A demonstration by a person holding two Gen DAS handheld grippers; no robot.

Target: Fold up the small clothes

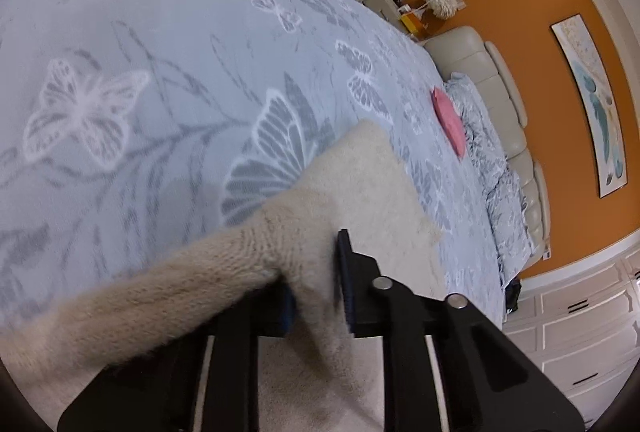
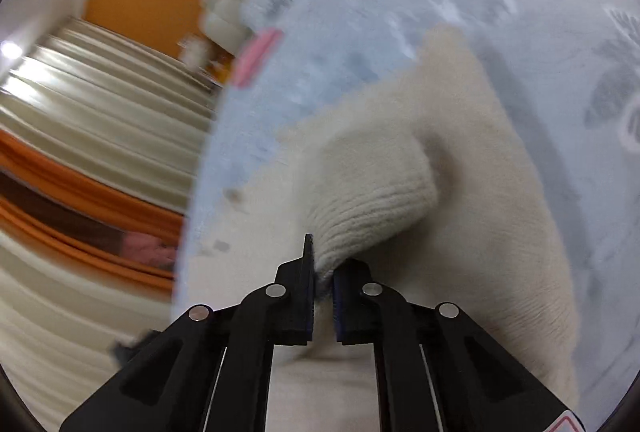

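While lifted, sweater [image 1: 352,184] fills both tongs.

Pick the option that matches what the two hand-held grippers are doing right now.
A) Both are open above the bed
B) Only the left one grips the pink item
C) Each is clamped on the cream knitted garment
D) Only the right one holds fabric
C: the left hand-held gripper pinches the cream knitted garment between its fingers, and the right hand-held gripper is closed on a ribbed edge of it, over the butterfly-print bedspread.

The knit garment [image 1: 352,184] lies on the bedspread [image 1: 140,52] — a folded cloth [image 1: 448,120] sits beyond it, near the pillows [image 1: 484,148] before the headboard [image 1: 500,100].
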